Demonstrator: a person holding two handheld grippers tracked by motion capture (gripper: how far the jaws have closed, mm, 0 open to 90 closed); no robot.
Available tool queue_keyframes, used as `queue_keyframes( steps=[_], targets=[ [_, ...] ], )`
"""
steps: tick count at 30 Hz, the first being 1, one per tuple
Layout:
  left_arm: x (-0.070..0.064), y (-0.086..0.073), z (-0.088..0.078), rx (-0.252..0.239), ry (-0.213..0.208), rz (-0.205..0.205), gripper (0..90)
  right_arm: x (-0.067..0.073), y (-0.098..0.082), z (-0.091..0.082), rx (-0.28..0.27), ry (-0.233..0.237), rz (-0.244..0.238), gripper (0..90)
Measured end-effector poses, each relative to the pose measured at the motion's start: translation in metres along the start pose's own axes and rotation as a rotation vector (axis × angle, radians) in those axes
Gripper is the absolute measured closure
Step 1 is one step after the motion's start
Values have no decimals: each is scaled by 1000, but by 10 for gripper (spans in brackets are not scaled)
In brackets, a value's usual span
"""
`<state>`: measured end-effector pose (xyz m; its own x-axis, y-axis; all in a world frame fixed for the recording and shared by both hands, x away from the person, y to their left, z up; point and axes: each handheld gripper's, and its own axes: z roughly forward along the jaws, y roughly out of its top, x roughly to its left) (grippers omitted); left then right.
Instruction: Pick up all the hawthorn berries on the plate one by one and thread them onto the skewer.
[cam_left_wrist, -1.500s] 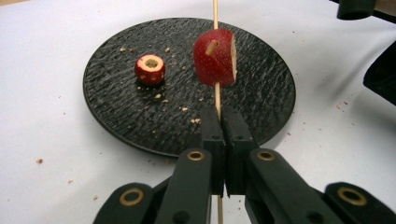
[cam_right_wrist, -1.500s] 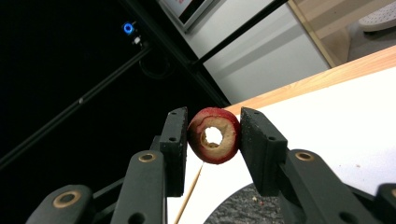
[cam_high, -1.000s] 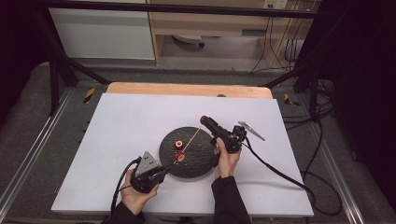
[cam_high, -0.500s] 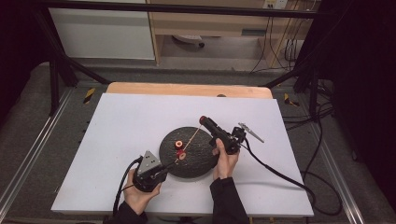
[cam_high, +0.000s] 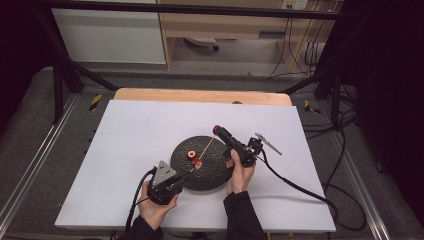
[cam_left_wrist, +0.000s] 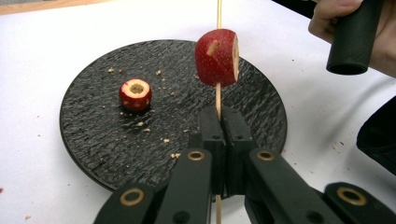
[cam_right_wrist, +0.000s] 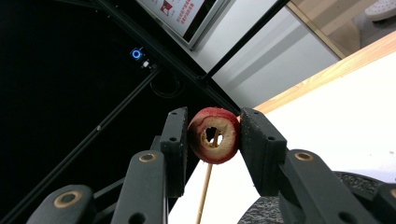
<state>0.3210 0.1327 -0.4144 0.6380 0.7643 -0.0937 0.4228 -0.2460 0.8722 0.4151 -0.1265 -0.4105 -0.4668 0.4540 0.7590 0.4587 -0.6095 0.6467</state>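
Observation:
A black round slate plate (cam_high: 216, 174) (cam_left_wrist: 93, 133) lies mid-table. One cored red fruit piece (cam_high: 190, 154) (cam_left_wrist: 135, 94) rests on it. My left gripper (cam_high: 181, 177) (cam_left_wrist: 219, 113) is shut on a thin wooden skewer (cam_high: 207, 147) (cam_left_wrist: 217, 95), which carries a second red fruit piece (cam_high: 197, 163) (cam_left_wrist: 217, 57). At the skewer's far end my right gripper (cam_high: 218, 131) (cam_right_wrist: 212, 135) is shut on a third cored fruit ring (cam_right_wrist: 215, 135). The skewer (cam_right_wrist: 204, 191) tip shows through that ring's hole.
The plate sits on a white sheet (cam_high: 135, 135) over a wooden table (cam_high: 200, 95). Crumbs dot the plate. A cable (cam_high: 300, 187) trails right from the right gripper. The person's right hand (cam_left_wrist: 355, 28) holds its handle beyond the plate.
The skewered fruit piece has shifted a little along the skewer line toward the right gripper. Both grippers have stayed nearly in place, still shut.

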Motion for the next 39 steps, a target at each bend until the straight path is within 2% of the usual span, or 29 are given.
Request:
queue_keyframes(
  steps=[6,11,18,39],
  targets=[
    [-3,-2,-2,-4,24,0,886,-1,-2,1,-10,-12,37,640],
    [-7,-2,0,-11,20,-20,886,-2,-5,3,-23,-21,47,640],
    [-8,7,9,-21,20,-46,886,-4,-15,3,18,-17,57,640],
    [1,22,25,-15,-11,-48,886,-1,-30,-4,104,-15,2,639]
  ],
)
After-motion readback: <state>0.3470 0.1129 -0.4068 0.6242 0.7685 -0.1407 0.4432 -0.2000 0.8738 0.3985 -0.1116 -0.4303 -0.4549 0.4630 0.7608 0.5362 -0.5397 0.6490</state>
